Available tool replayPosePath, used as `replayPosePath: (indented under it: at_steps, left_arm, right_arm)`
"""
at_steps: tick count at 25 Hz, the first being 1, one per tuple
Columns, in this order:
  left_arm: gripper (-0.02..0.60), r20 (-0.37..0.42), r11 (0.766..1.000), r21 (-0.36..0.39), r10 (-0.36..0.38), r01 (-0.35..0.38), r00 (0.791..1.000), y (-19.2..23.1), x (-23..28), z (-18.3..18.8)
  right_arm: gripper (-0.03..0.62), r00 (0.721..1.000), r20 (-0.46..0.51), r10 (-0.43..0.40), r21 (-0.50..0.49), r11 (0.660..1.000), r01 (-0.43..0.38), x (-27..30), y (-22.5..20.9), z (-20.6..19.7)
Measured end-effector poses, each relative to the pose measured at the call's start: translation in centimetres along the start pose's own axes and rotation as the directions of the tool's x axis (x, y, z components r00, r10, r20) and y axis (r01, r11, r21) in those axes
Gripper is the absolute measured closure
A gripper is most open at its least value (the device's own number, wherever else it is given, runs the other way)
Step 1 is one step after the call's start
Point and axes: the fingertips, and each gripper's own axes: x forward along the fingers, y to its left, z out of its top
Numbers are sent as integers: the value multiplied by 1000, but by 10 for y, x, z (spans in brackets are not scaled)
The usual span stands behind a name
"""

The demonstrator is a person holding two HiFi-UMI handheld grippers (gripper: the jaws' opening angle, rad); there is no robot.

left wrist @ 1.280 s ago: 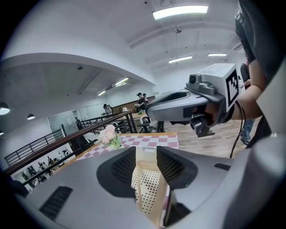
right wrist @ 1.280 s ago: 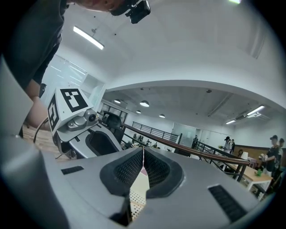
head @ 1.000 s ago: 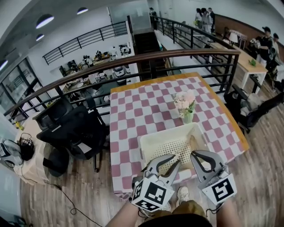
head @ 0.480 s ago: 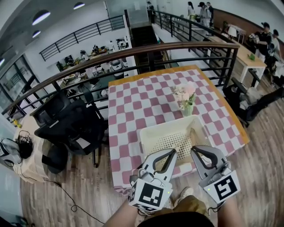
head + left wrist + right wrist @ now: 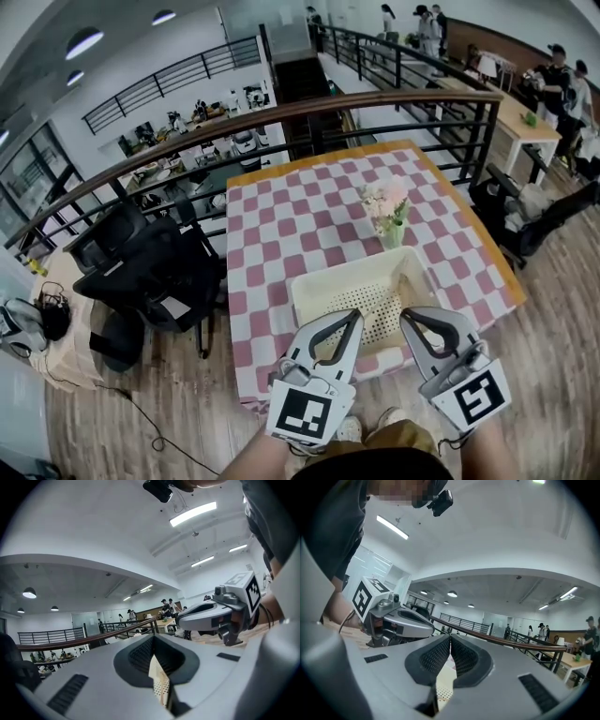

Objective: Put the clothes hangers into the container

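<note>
A cream perforated basket (image 5: 311, 287) sits near the front edge of the checked table (image 5: 291, 216). A tan shape lies along the inside of its right wall; I cannot tell if it is a hanger. No other hanger shows. My left gripper (image 5: 353, 317) hovers over the basket's front rim, jaws together with nothing between them. In the left gripper view the left gripper (image 5: 153, 637) shows only a sliver of basket (image 5: 161, 682) below the touching pads. My right gripper (image 5: 406, 318) is beside it, also shut and empty. The right gripper (image 5: 450, 637) has the basket (image 5: 443, 686) under it.
A vase of pale flowers (image 5: 389, 217) stands just behind the basket. A dark railing (image 5: 281, 117) runs behind the table. A black office chair (image 5: 150, 272) is at the left. People stand at desks at the far right (image 5: 562, 84).
The left gripper's jaws went from open to shut with nothing in them, and it lifted a little. The right gripper has hardly moved.
</note>
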Motion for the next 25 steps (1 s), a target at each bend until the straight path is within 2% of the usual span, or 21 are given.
replayPosePath:
  at_steps: [6, 10, 17, 22, 25]
  left_arm:
    - [575, 58, 999, 35, 32, -34, 998, 8, -5, 16]
    - [575, 53, 996, 75, 47, -51, 997, 6, -7, 24]
    - [575, 75, 995, 93, 42, -49, 996, 1, -10, 28]
    - [575, 91, 983, 110, 137, -147, 986, 11, -23, 24]
    - [574, 99, 977, 118, 165, -176, 981, 14, -29, 21]
  right_arm:
    - [560, 999, 30, 16, 0, 1000, -16, 1, 3, 12]
    - [560, 999, 39, 18, 1, 1000, -18, 1, 3, 16]
    - [561, 998, 58, 9, 15, 1000, -10, 2, 7, 15]
    - [561, 998, 68, 5, 18, 1000, -6, 2, 11, 14]
    - [560, 997, 77, -9, 26, 1000, 7, 1, 12, 14]
